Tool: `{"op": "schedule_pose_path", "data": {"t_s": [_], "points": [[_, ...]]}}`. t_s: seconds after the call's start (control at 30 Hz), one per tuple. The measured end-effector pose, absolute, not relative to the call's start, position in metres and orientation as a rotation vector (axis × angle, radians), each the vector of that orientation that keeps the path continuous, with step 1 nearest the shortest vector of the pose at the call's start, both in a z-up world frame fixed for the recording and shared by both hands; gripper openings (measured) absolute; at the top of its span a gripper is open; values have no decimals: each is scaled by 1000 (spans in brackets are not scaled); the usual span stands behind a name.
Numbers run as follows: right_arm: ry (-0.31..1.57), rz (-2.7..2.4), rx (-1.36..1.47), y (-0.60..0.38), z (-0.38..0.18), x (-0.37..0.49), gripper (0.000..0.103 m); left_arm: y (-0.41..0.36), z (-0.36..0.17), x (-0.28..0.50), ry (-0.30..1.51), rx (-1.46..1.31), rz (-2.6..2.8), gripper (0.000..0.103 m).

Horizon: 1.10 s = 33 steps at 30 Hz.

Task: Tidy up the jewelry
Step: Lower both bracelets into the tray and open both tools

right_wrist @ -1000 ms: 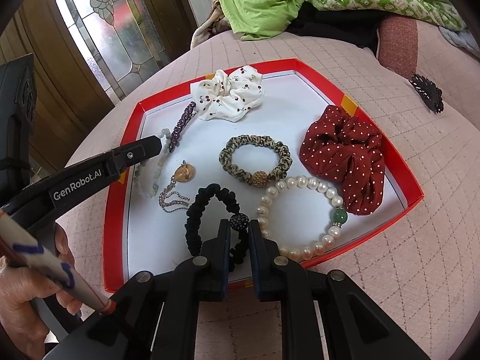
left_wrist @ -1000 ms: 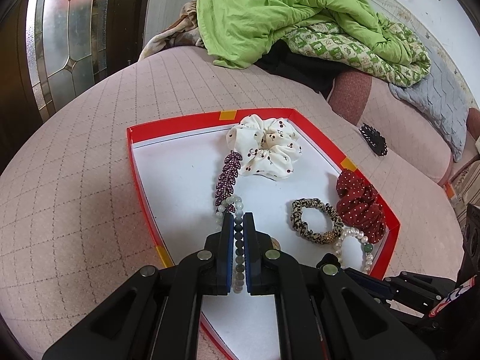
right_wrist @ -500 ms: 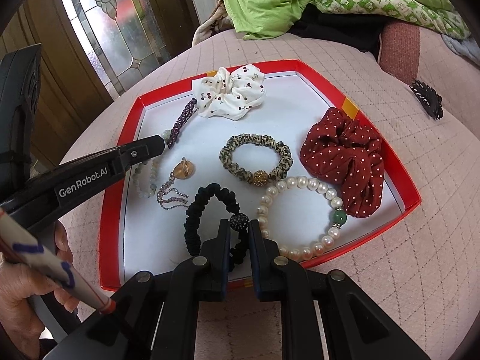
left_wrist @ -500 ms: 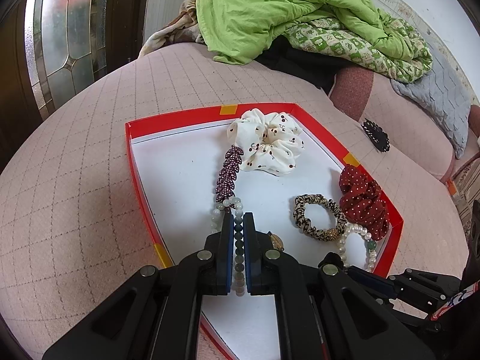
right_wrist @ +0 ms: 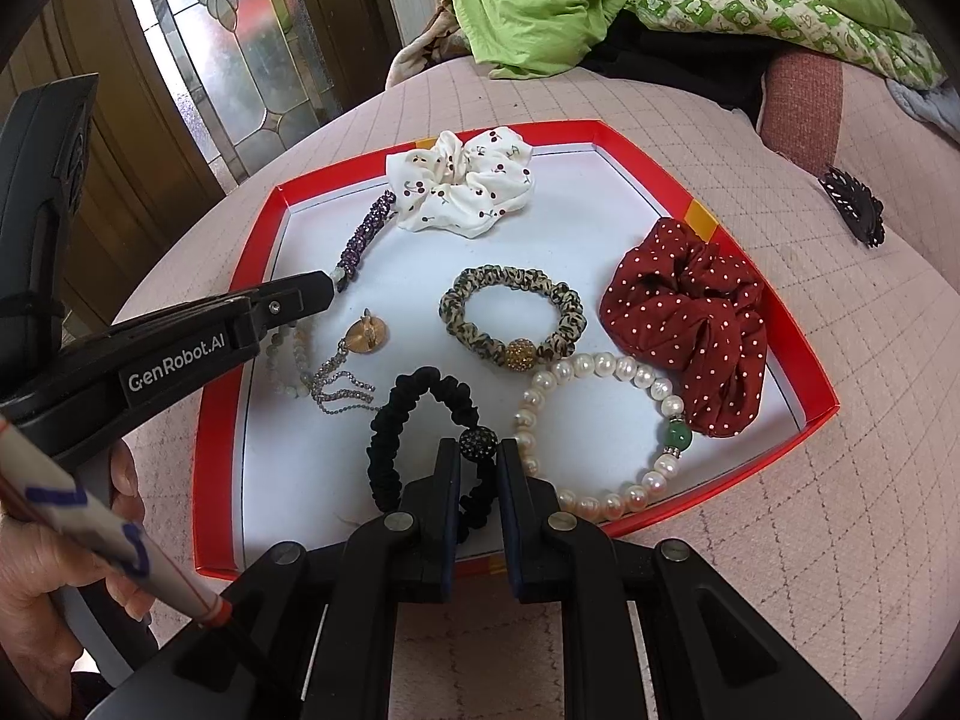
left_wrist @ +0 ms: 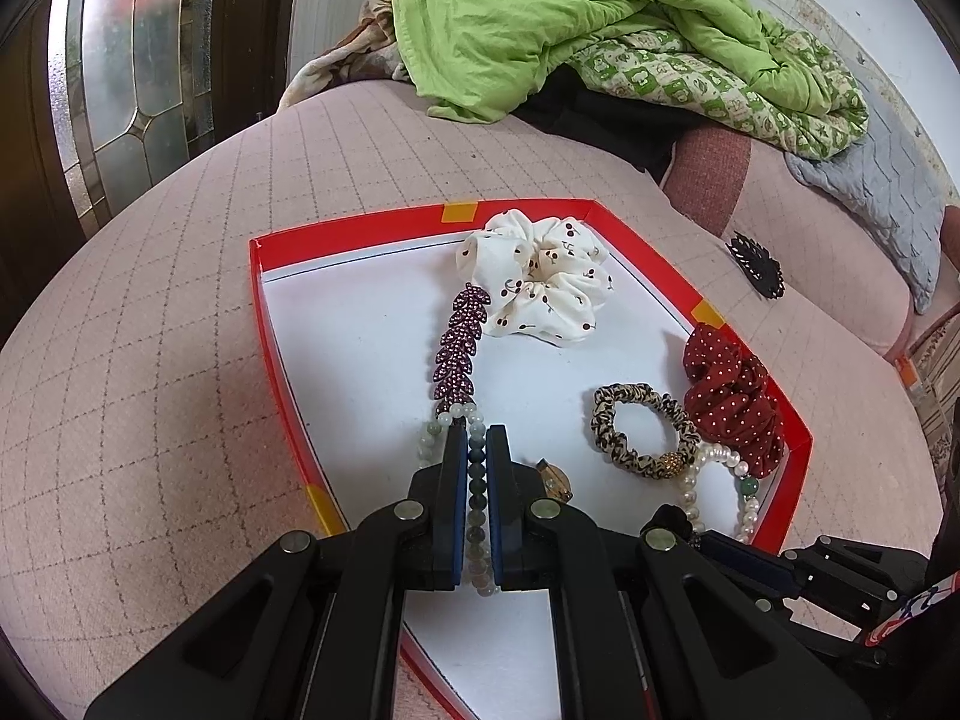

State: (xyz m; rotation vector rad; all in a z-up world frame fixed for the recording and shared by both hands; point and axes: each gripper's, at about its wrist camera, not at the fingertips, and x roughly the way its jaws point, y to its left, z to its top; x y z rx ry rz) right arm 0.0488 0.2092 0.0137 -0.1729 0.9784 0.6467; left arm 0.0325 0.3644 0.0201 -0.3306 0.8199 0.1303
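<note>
Red tray (right_wrist: 774, 324) with white floor is sitting on a pink quilted bed (left_wrist: 150, 324); all jewelry but one piece is lying inside it.

Left gripper (left_wrist: 477, 438): jaws are clenching on the pale green bead bracelet (left_wrist: 477, 480), one strand running up between the pads, the rest of the loop lying on the tray floor near the left wall. In the right wrist view the same gripper (right_wrist: 327, 288) is reaching in from the left, tip beside the lower end of the purple leaf clip (right_wrist: 366, 234). A hand (right_wrist: 54, 564) is gripping its handle at lower left.

Right gripper (right_wrist: 478, 450): jaws are clamping the black hair tie (right_wrist: 390, 420) just behind its dark sparkly ball, near the front wall of the tray. The tie's loop is lying flat, bulging toward the tray centre.

Other contents:
- white cherry-print scrunchie (left_wrist: 540, 282) is lying at the far wall, touching the top of the purple leaf clip
- leopard hair tie (right_wrist: 510, 312) with gold ball is lying at centre
- pearl bracelet (right_wrist: 600, 420) with one green bead is lying just beside the black hair tie, touching the leopard one
- dark red dotted scrunchie (right_wrist: 690, 318) is resting against the right wall
- gold brooch with chains (right_wrist: 360, 342) is lying between bead bracelet and black tie

Outside the tray: black hair claw (right_wrist: 852, 204) is lying on the bed, well apart to the right. Green quilt (left_wrist: 570, 18) is piled behind
</note>
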Motion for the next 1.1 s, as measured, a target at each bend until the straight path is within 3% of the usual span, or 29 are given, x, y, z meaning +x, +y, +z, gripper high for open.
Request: {"op": "schedule_pose_path", "data": {"t_s": [0.43,0.6,0.83,1.1], "points": [[990,648,-154,208,13,50,14,362,22,33,822,-318,132,6],[995,652,-142,207,15,49,16,361,24,33,813,-310,140,29],[997,659,-132,206,17,48,19,362,26,32,810,-308,143,30],[996,658,-120,203,20,48,25,363,28,32,797,-307,151,42]]}}
